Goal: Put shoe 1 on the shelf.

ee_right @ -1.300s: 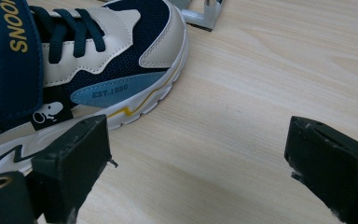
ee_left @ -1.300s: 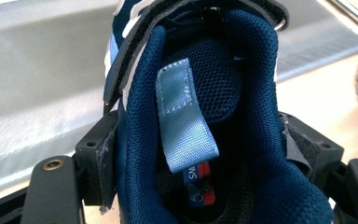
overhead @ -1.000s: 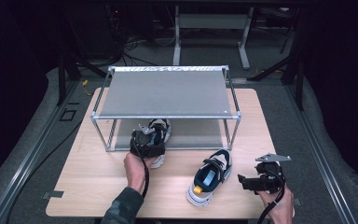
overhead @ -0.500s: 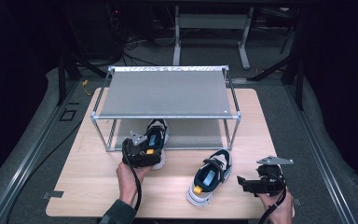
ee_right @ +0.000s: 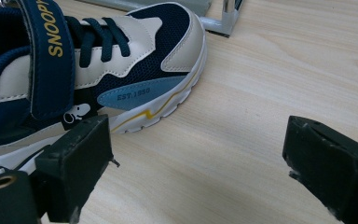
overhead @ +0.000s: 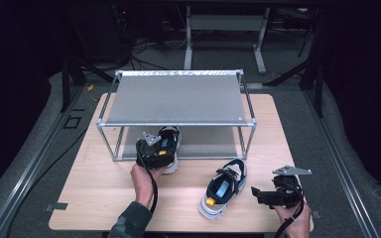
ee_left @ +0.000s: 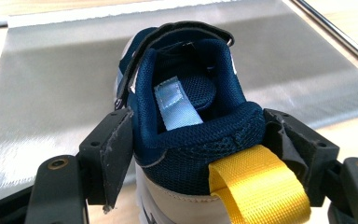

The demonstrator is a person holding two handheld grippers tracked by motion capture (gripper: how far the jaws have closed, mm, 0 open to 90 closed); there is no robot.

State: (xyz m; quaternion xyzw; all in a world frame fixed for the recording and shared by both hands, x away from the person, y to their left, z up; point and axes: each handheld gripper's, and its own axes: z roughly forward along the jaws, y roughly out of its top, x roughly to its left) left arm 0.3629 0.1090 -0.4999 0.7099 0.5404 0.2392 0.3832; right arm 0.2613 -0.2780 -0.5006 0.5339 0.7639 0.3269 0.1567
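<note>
So the biggest thing here is the wooden table (overhead: 104, 198), with a metal-framed two-level rack (overhead: 178, 99) sitting on its far half, grey shelf on top and another grey sheet down below. Two matching navy-and-cream kids' sneakers are in play. The first sneaker (overhead: 169, 144) is at about 9 o'clock from the table's middle, right at the front edge of the rack's lower shelf with its toe pointing in under the top shelf. The left gripper (overhead: 154, 153) has it by the heel: in the left gripper view the two black jaws have just been closing and now sit snug against both sides of the padded heel collar (ee_left: 200, 140), with the yellow pull loop (ee_left: 256, 186) sticking out toward 5 o'clock. The second sneaker (overhead: 223, 187) (the strap says SNOOPY, cute) lies flat on the bare wood at roughly 5 o'clock from the table's middle, toe pointing to 1 o'clock, well clear of the rack. The right gripper (overhead: 258, 194) rests just beside it at 3 o'clock, near the table's front right corner, jaws spread wide with nothing but tabletop between them, and the shoe sits off by its left jaw.
</note>
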